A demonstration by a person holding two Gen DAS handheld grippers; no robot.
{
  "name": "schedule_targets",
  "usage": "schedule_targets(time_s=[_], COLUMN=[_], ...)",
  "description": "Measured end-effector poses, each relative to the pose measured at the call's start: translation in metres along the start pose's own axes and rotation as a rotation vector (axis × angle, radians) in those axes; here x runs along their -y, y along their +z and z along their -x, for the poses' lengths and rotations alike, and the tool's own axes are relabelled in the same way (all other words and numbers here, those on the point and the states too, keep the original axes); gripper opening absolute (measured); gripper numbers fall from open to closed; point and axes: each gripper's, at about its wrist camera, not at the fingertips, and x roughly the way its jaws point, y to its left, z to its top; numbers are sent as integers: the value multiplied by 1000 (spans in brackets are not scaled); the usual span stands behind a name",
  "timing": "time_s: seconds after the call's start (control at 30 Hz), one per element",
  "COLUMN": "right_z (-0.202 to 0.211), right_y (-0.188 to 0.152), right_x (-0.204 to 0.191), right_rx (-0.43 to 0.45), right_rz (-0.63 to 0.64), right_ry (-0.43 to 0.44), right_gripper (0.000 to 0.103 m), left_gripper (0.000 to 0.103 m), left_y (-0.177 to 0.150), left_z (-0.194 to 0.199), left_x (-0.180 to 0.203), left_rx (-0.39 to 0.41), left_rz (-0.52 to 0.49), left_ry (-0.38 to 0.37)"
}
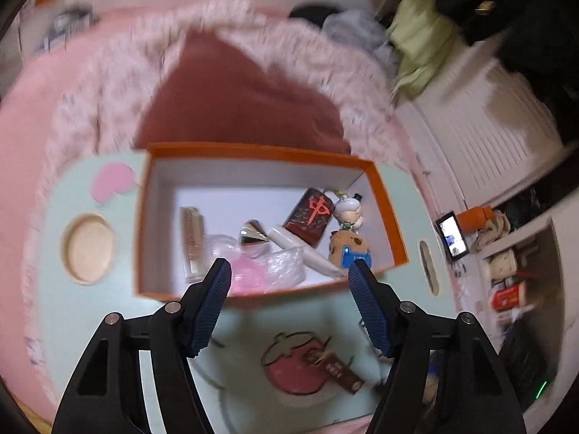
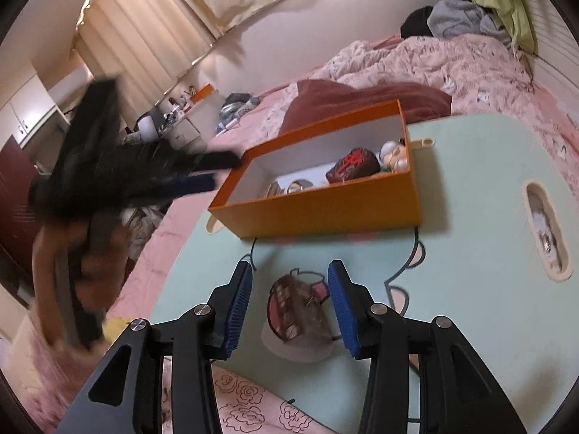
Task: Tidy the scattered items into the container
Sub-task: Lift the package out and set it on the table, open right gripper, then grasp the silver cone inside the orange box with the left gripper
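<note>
An orange box (image 1: 253,152) with a white inside stands on a mint-green tray table (image 1: 108,307). In it lie a dark red block with a red character (image 1: 311,217), a small figurine (image 1: 349,238), a silver cone (image 1: 255,235), a white tube (image 1: 307,253) and a pink thing in clear plastic (image 1: 267,271). My left gripper (image 1: 288,266) hangs open over the box's near wall, with nothing between its fingers. A brown patterned item (image 2: 296,303) lies on the table in front of the box (image 2: 318,209). My right gripper (image 2: 290,266) is open around it, pads apart from it.
The table has a round cup recess (image 1: 88,247) at the left and a slot handle (image 2: 546,238) at the right. Pink bedding and a dark red pillow (image 1: 235,101) lie behind the box. A phone (image 1: 452,235) stands at the right. The left gripper appears blurred at the left of the right wrist view.
</note>
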Motion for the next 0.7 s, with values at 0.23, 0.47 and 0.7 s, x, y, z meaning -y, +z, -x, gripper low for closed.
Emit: schedule_targets(time_s=[0.23, 0.47, 0.7], right_z=[0, 0, -3], right_y=[-6, -7, -7], right_x=[1, 1, 3], right_rx=[-8, -7, -17], right_rz=[-11, -12, -21], right_ry=[8, 5, -1], right_gripper=[43, 43, 43], left_gripper=[56, 56, 29], left_y=[10, 18, 19], left_z=[-56, -73, -88], left_x=[0, -4, -14], left_rx=[-130, -112, -145], left_rz=[78, 96, 97], left_ry=[43, 81, 83])
